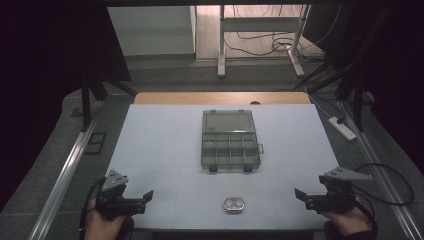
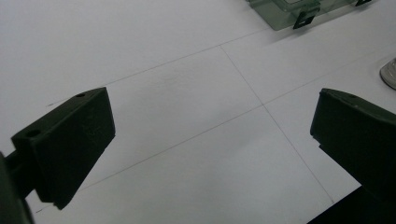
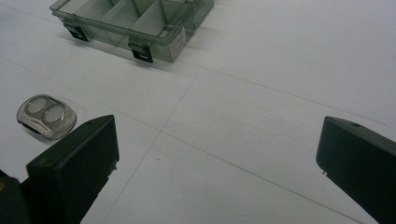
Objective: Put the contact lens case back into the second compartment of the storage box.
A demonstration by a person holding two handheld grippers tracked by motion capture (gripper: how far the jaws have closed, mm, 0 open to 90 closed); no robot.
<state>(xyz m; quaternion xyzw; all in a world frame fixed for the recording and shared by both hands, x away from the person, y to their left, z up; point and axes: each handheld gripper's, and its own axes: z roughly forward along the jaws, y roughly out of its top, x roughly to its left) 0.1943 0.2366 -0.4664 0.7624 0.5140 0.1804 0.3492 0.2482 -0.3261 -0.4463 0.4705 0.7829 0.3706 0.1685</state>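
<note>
A clear grey-green compartment box [image 1: 230, 141] lies in the middle of the white table [image 1: 160, 145] with its lid folded open toward the far side. A small oval clear case [image 1: 233, 204] with two round wells sits near the front edge. My left gripper [image 1: 143, 199] rests at the front left, pointing right toward the case, and its jaws stand wide apart over bare table [image 2: 212, 140]. My right gripper [image 1: 301, 196] rests at the front right, pointing left, open with nothing between its jaws [image 3: 217, 154]. The right gripper view has the case [image 3: 45, 115] at left and the box [image 3: 135, 23] at the top.
A corner of the box [image 2: 289, 9] and the edge of the case [image 2: 390, 72] show in the left gripper view. A wooden strip [image 1: 220, 98] borders the table's far edge. A power strip [image 1: 342, 127] and cables lie on the floor at right.
</note>
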